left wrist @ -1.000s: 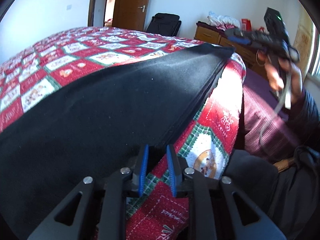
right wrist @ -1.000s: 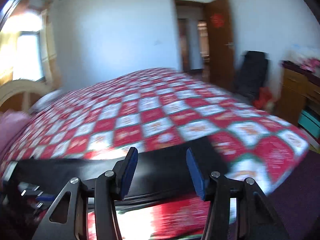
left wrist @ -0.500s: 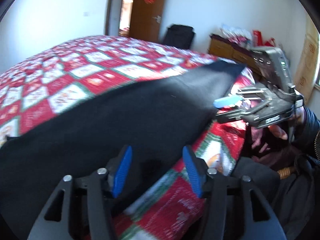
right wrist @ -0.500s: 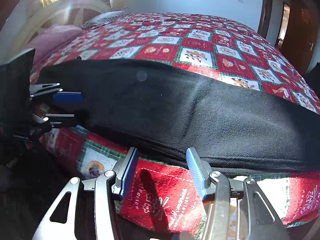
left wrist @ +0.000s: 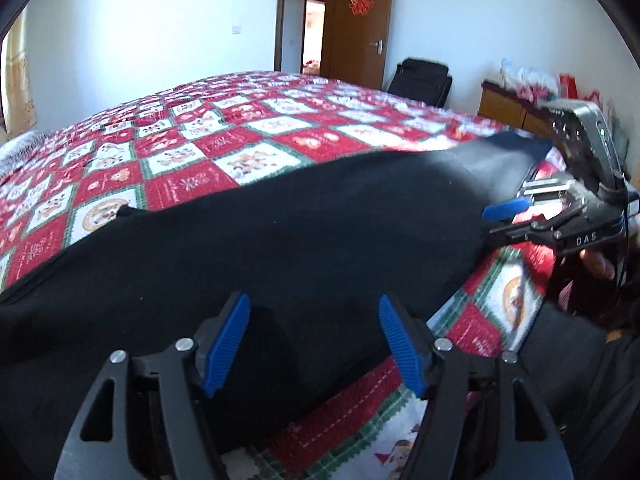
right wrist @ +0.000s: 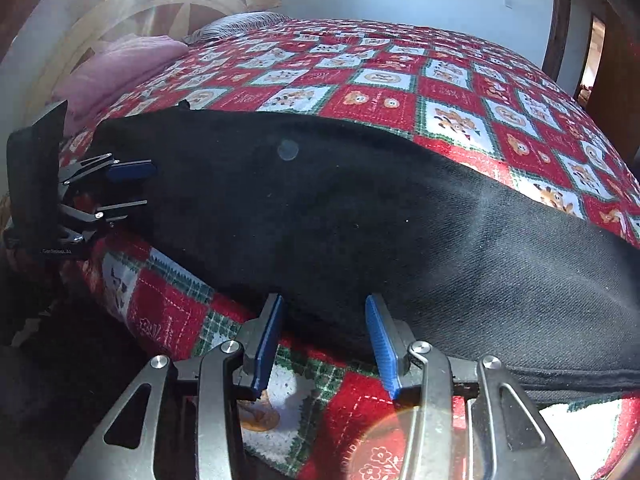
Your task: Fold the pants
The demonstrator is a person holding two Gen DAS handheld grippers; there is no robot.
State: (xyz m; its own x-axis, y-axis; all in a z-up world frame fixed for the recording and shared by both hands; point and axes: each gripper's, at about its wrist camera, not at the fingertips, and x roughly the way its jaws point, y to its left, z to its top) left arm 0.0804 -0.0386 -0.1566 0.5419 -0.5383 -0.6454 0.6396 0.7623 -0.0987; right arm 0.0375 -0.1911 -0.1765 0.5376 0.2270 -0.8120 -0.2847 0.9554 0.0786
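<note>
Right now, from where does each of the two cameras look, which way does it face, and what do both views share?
Left wrist: sits on the left gripper, faces across the black fabric pants toward the brown wooden door; the right gripper and a hand show at right.
Right wrist: sits on the right gripper, faces along the pants toward the pale wooden headboard; the left gripper shows at left.
Shared: the pants, the red checked quilt, both grippers, jaws open.
</note>
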